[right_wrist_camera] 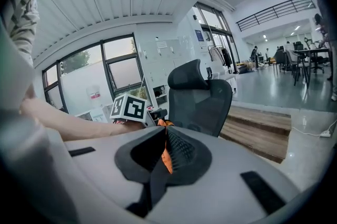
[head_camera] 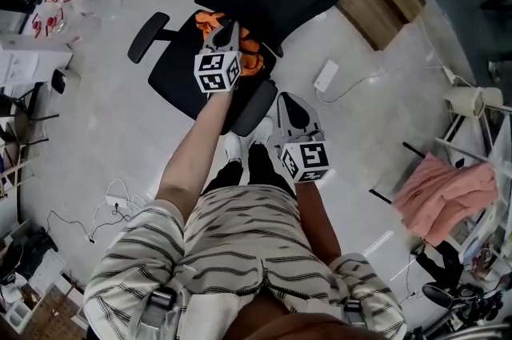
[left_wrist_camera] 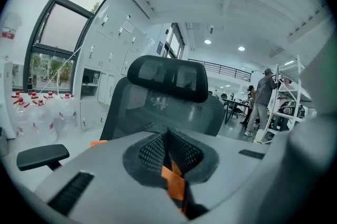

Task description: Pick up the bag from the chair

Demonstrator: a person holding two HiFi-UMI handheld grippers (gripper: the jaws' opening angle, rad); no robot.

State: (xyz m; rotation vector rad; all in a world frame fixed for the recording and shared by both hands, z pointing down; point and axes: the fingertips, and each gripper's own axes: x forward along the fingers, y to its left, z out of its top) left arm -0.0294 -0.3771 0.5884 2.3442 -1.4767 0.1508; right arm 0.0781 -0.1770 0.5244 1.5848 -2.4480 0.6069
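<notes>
A person stands over a black office chair (head_camera: 172,76) on a pale floor (head_camera: 104,138), seen from above, with a gripper in each hand. An orange bag (head_camera: 251,52) lies on the chair's seat, close to the backrest.

The left gripper (head_camera: 226,31) reaches out over the seat, and its tip rests on the bag. In the left gripper view, the left gripper (left_wrist_camera: 168,136) has its jaws pressed together on a strip of the bag's orange material (left_wrist_camera: 174,182). The chair's backrest and headrest (left_wrist_camera: 168,78) rise just beyond.

The right gripper (head_camera: 286,101) hangs lower and nearer the person's body, beside the chair's right armrest (head_camera: 254,108) and apart from the bag. In the right gripper view, the right gripper (right_wrist_camera: 165,132) has its jaws closed to a thin slit and holds nothing. A sliver of the orange bag (right_wrist_camera: 164,123) shows in line with that slit, next to the left gripper's marker cube (right_wrist_camera: 129,108) and the chair (right_wrist_camera: 202,94).

On the floor to the chair's right lie a white adapter (head_camera: 326,76) with its cord and, farther off, a pink cloth (head_camera: 445,191).
</notes>
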